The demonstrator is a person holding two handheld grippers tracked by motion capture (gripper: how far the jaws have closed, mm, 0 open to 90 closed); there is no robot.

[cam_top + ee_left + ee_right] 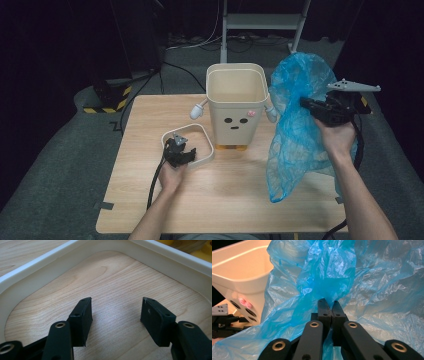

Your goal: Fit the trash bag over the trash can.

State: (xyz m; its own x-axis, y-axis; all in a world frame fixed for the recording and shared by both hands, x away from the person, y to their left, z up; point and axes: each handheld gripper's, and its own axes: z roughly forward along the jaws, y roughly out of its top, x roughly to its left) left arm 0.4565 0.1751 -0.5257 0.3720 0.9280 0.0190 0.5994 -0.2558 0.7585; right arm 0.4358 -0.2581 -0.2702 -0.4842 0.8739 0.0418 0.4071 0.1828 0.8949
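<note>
A cream bin (236,102) with a face and little arms stands upright at the table's far middle. Its cream ring-shaped rim (202,137) lies flat on the table to the bin's left. My left gripper (181,150) hovers over that ring with its jaws open and nothing between them; bare wood shows between the pads (81,320) inside the ring (37,272). My right gripper (306,103) holds a thin blue plastic bag (295,130) up in the air to the right of the bin. Its jaws (331,308) are shut on a fold of the bag (332,272), which hangs crumpled down toward the table.
The wooden table (225,205) has bare room in front of the bin and ring. Black cables trail from both grippers. Beyond the table's far edge stand a white frame (260,22) and loose cables on a grey floor.
</note>
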